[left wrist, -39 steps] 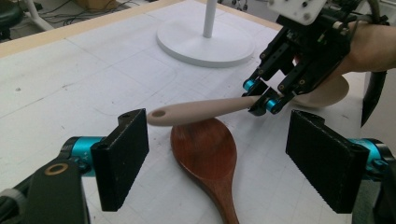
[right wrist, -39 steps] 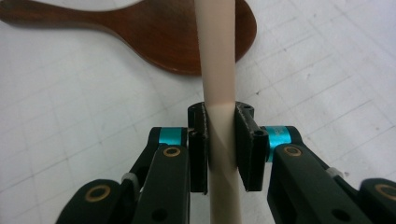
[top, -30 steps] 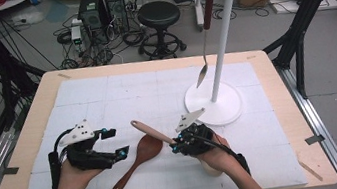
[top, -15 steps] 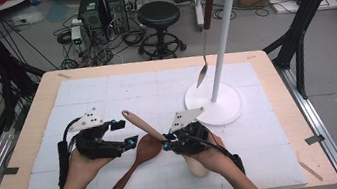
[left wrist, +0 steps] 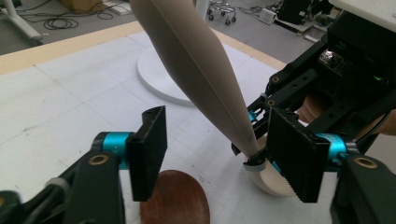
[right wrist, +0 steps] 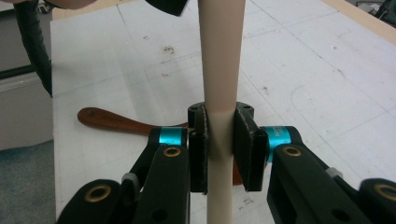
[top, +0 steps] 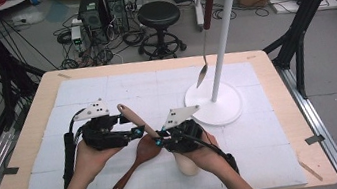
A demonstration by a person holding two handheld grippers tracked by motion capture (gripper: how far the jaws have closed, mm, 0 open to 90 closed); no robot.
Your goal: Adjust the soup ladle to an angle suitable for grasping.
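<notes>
Near the white rack base, the right gripper clamps the neck of the pale spoon; the left gripper, jaws half open and just closing, straddles its handle untouched. Center the pads before squeezing, above the brown spoon

The pale wooden spoon is lifted off the table, handle tilted up, bowl low beside the dark spoon.
</notes>
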